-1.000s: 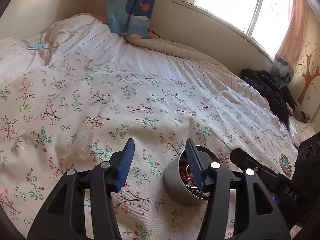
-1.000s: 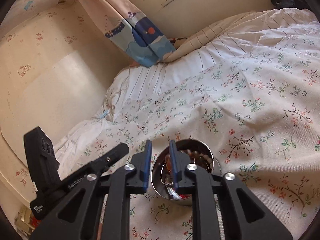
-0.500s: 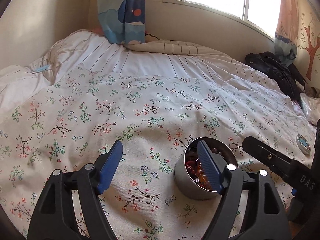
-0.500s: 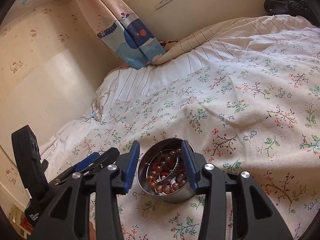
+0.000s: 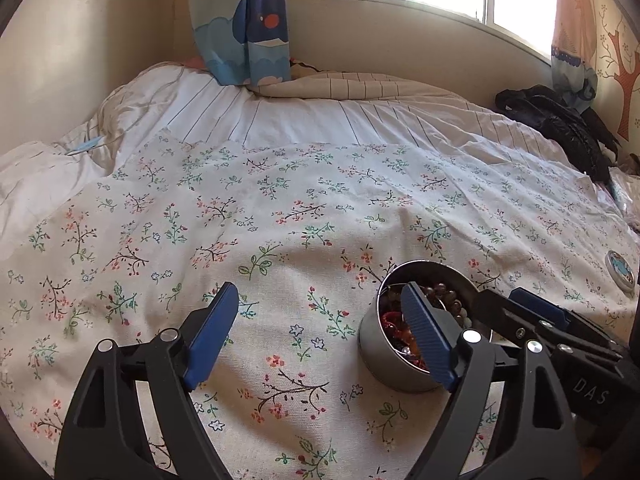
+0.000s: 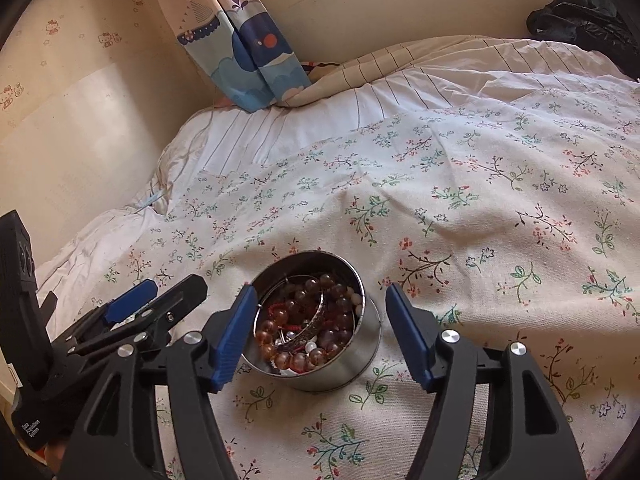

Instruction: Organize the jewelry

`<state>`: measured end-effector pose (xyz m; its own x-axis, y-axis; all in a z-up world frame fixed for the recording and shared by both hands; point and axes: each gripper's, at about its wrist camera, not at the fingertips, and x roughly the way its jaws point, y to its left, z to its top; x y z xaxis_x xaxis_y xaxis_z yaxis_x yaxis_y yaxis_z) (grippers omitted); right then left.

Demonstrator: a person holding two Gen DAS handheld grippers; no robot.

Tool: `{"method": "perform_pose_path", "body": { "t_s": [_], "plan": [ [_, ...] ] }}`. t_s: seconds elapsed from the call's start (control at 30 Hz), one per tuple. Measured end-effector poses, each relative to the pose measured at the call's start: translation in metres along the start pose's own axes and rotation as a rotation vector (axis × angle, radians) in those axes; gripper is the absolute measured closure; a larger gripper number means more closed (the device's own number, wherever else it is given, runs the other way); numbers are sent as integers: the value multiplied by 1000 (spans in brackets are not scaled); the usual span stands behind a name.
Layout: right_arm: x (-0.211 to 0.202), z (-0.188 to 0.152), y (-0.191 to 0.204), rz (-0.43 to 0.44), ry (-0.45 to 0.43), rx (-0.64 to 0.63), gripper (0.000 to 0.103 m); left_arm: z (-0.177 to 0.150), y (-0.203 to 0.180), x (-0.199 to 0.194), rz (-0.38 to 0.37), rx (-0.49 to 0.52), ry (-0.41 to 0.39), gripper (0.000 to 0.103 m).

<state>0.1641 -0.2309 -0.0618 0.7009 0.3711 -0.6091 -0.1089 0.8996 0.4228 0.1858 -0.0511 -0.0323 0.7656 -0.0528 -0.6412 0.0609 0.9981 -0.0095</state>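
Fingers (image 5: 214, 334) of our left gripper (image 5: 320, 336) stand spread wide with nothing between them, blue pads facing inward, low over the bed (image 5: 280, 220). Left wrist view, items: one round metal tin (image 5: 376, 344) resting on the floral sheet, just beside and partly behind our right-hand finger; its contents, red and brown beaded jewelry (image 5: 394, 320), show inside the rim. Tip of the right gripper (image 5: 520, 312) enters from the right edge, close to the tin's far side. One small round lid (image 5: 620, 270) with a blue picture lies well apart on the sheet toward the right. One dark garment (image 5: 560, 120) lies at the bed's far right; one whale-print curtain (image 5: 244, 20) hangs at the wall behind.

Right wrist view, items: fingers (image 6: 234, 336) of our right gripper (image 6: 320, 334) likewise stand spread apart, holding nothing, one on each side of the tin (image 6: 360, 352) without clear contact on the right; whether the left-hand pad touches the rim we cannot tell. Tin sits upright on the bed (image 6: 480, 200), uncovered. Inside: brown bead bracelets (image 6: 304, 320), one silver bangle (image 6: 308, 332), red cord among them. Left gripper (image 6: 136, 308) shows at lower left, near the tin. Curtain (image 6: 248, 48) and dark garment (image 6: 580, 20) appear at the far edge.
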Motion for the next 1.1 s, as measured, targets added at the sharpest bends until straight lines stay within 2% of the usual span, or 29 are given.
{"method": "perform_pose_path", "body": {
  "t_s": [0.37,0.5,0.77,1.1],
  "plan": [
    [12,-18,-9,-137,101,-19,19,-16,2,11,51,34,74,16],
    [5,-21,-11,-151,99,-12,13,-21,1,10,53,53,94,12],
    [-8,-32,-9,-178,129,-23,12,-32,-1,4,48,91,125,11],
    [-17,-57,-1,-223,216,-52,9,-53,-2,-9,19,136,187,10]
  ]
}}
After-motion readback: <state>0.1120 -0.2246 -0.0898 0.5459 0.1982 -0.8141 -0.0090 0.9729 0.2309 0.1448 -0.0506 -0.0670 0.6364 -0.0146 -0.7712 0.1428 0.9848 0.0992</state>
